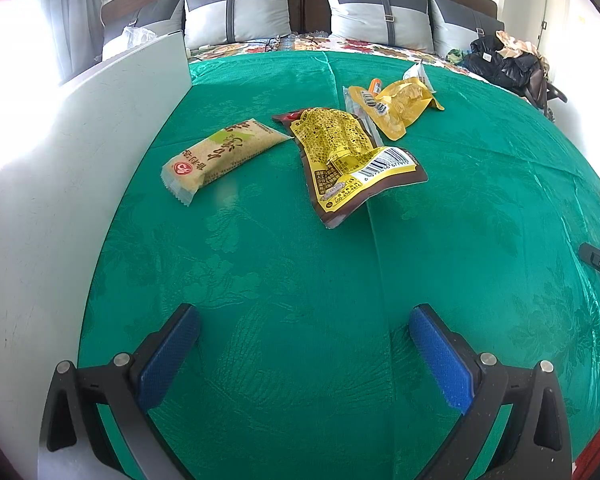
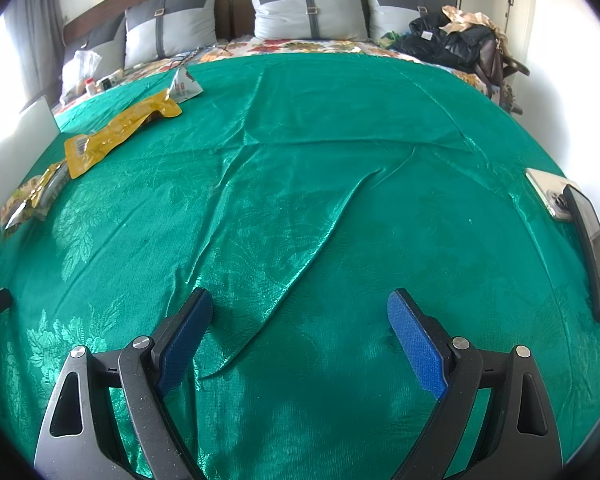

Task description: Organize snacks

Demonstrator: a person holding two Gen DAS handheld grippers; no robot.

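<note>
Left claw [image 1: 304, 320]: two black arms with triangular cut-outs at 7 and 5 o'clock, silver round screws on the joints, blue textured pads [image 1: 440, 360] inside. Right claw [image 2: 300, 304] looks alike: black, faintly speckled arms, silver screws, blue pads [image 2: 416, 344].

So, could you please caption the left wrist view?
Open left gripper hovers over green cloth, facing three snack packets.

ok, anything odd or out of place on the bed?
Snacks lie scattered, not grouped: beige bar apart, brown-yellow pouch crumpled, overlapping the yellow pouch. Green cloth is creased. Two phones lie overlapping at its right edge.
</note>
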